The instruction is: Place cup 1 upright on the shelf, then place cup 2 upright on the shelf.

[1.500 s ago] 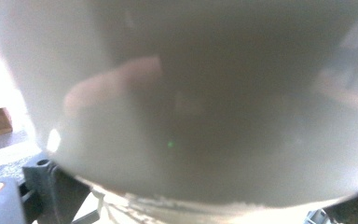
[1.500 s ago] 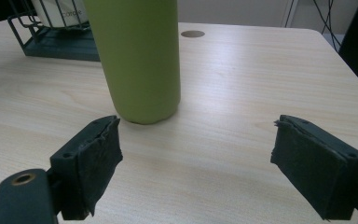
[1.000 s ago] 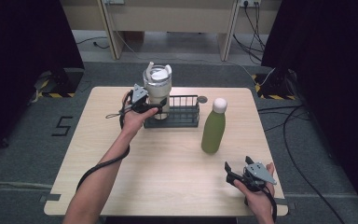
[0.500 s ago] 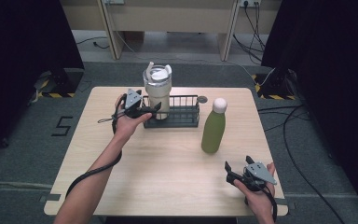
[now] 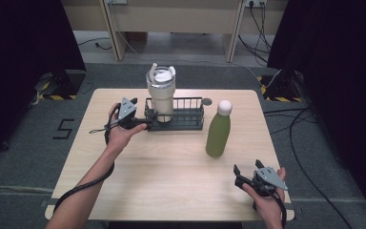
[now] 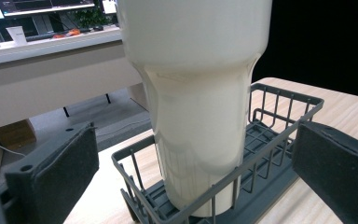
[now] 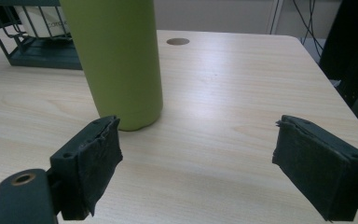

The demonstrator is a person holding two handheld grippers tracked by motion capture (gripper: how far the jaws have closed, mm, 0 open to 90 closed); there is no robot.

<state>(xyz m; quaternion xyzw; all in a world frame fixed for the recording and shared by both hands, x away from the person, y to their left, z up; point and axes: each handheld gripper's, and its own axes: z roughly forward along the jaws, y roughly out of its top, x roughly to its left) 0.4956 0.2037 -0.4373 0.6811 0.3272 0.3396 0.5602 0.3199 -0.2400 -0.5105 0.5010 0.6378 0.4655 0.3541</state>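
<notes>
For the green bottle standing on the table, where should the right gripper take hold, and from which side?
Grip the green bottle on its straight lower body, coming in level from the near right, where the right gripper waits open. The bottle stands upright with smooth parallel walls there; its top narrows toward the white cap, giving a poorer hold.

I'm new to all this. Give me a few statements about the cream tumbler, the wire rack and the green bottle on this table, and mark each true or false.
1. The cream tumbler stands inside the dark wire rack. True.
2. The green bottle with the white cap lies on its side. False: it stands upright on the wooden table.
3. The left gripper is clamped on the tumbler. False: its jaws are open and clear of it.
4. The right gripper holds nothing. True.
5. The green bottle is in the rack. False: it stands on the table beside the rack.
</notes>
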